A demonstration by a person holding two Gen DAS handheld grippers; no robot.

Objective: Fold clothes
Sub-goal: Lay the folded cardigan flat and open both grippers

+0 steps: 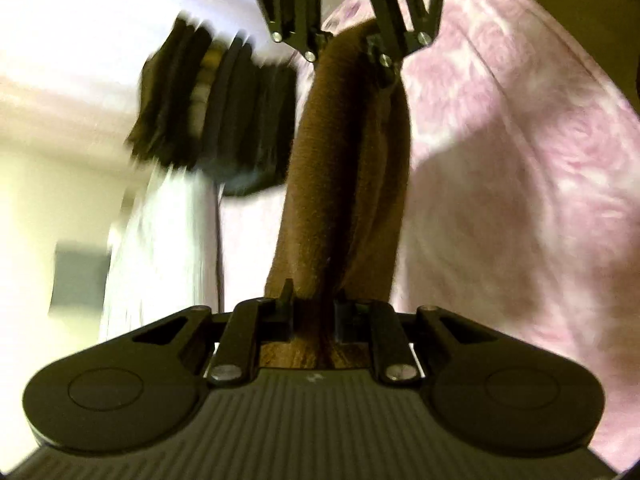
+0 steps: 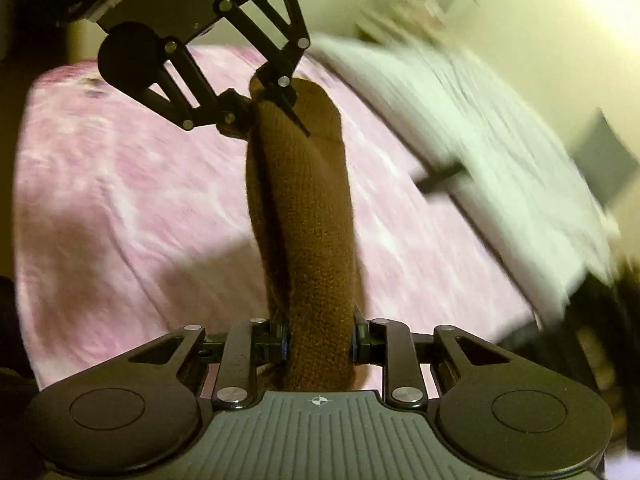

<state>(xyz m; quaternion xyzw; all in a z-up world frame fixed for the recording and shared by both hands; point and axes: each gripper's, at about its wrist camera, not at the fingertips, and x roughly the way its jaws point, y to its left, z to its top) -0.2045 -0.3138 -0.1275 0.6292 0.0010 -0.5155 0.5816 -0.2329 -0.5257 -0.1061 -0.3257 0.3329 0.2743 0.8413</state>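
A brown knitted garment (image 1: 344,168) hangs stretched between my two grippers above a pink patterned bedspread (image 1: 520,184). My left gripper (image 1: 314,314) is shut on one end of it, and the right gripper (image 1: 352,46) grips the far end at the top of the left wrist view. In the right wrist view the same brown garment (image 2: 304,208) runs from my right gripper (image 2: 320,340), shut on it, up to the left gripper (image 2: 272,100), shut on the other end. The bedspread (image 2: 120,200) lies below.
A dark stack of folded clothes (image 1: 216,120), blurred, sits at the left on the bed. A white pillow or folded sheet (image 2: 460,128) lies along the bed's far side. Pale walls stand behind.
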